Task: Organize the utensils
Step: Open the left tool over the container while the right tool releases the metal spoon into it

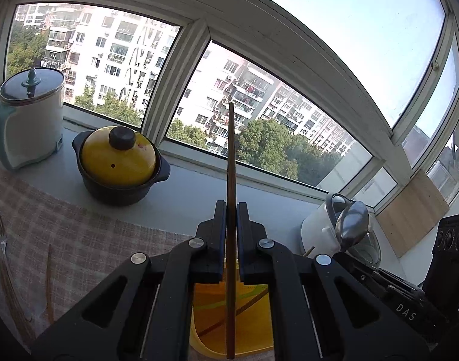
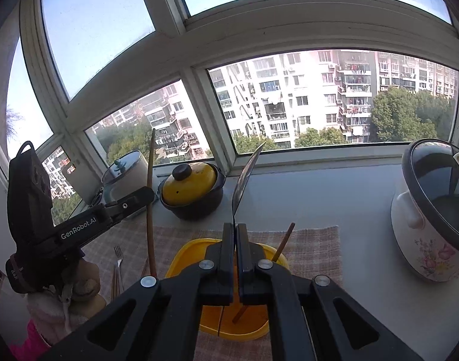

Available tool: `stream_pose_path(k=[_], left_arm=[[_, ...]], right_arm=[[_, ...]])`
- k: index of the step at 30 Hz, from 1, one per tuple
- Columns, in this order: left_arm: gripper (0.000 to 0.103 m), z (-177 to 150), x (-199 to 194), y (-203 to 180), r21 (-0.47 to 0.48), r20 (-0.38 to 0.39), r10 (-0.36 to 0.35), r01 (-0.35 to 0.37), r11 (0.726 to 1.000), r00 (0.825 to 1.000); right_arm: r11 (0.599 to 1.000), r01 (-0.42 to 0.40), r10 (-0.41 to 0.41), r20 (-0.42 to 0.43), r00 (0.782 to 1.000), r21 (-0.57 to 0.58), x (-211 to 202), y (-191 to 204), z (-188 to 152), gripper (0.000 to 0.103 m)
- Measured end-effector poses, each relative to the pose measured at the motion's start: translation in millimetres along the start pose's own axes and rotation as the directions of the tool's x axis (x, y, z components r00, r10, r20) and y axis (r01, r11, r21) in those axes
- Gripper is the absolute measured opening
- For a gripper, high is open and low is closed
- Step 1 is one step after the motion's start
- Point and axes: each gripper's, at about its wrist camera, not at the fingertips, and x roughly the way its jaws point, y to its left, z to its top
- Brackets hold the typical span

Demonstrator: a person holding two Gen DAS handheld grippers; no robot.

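Observation:
My left gripper (image 1: 231, 207) is shut on a brown wooden chopstick (image 1: 231, 156) that stands upright above the yellow tray (image 1: 253, 328). It also shows in the right wrist view (image 2: 152, 192) with the chopstick (image 2: 150, 210). My right gripper (image 2: 235, 228) is shut on a metal spoon (image 2: 244, 177), bowl up, edge-on, over the yellow tray (image 2: 187, 255). The spoon also shows in the left wrist view (image 1: 351, 225). Another chopstick (image 2: 282, 242) leans in the tray. A fork (image 1: 0, 231) and more chopsticks (image 1: 49, 279) lie on the checked cloth (image 1: 88, 240) at the left.
A black pot with a yellow lid (image 1: 118, 165) and a white lidded cooker (image 1: 30, 120) stand on the windowsill. A white flowered pot with a glass lid (image 2: 434, 219) stands at the right. A wooden board (image 1: 413, 210) leans at the window.

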Motion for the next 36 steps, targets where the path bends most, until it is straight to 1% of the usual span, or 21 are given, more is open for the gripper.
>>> stream_pose_path(k=[4, 11, 16, 24, 27, 28, 29, 30, 36], left_arm=[[0.004, -3.9, 7.7, -0.3, 0.014, 0.005, 0.026, -0.026, 1.000, 1.000], [0.004, -14.1, 12.9, 0.9, 0.025, -0.010, 0.042, -0.042, 0.999, 0.999], [0.004, -17.4, 10.8, -1.2, 0.032, -0.021, 0.040, -0.039, 0.999, 0.999], [0.004, -23.4, 10.4, -3.6, 0.044, -0.072, 0.014, -0.010, 0.999, 0.997], [0.004, -25.0, 8.1, -5.0, 0.049, -0.076, 0.004, 0.000, 0.999, 0.997], [0.004, -25.6, 7.1, -5.3, 0.050, -0.077, 0.002, 0.002, 0.999, 0.997], [0.004, -26.2, 6.1, -5.6, 0.051, -0.080, 0.000, 0.004, 0.999, 0.997], [0.004, -27.3, 4.7, -5.5, 0.050, -0.082, -0.003, 0.007, 0.999, 0.997], [0.004, -31.1, -4.6, -1.3, 0.052, -0.098, -0.011, 0.016, 0.999, 0.995]], right_arm=[[1.000, 0.009, -0.009, -0.014, 1.000, -0.016, 11.5, -1.2, -1.3, 0.000], [1.000, 0.013, -0.014, -0.038, 0.999, -0.026, 25.5, -2.3, -10.0, 0.000], [1.000, 0.006, -0.008, -0.058, 0.998, -0.022, 31.6, -4.5, -16.1, 0.000], [1.000, 0.000, -0.001, -0.082, 0.997, -0.011, 32.4, -7.6, -25.9, 0.001], [1.000, 0.009, -0.010, -0.086, 0.996, -0.017, 30.0, -6.6, -28.8, 0.007], [1.000, 0.010, -0.012, -0.085, 0.996, -0.019, 28.6, -5.8, -28.8, 0.014], [1.000, 0.016, -0.017, -0.080, 0.997, -0.021, 27.8, -4.7, -28.5, 0.027], [1.000, 0.021, -0.022, -0.075, 0.997, -0.024, 26.1, -3.8, -28.9, 0.033], [0.999, 0.039, -0.039, -0.075, 0.996, -0.006, 18.6, -2.8, -35.6, 0.034]])
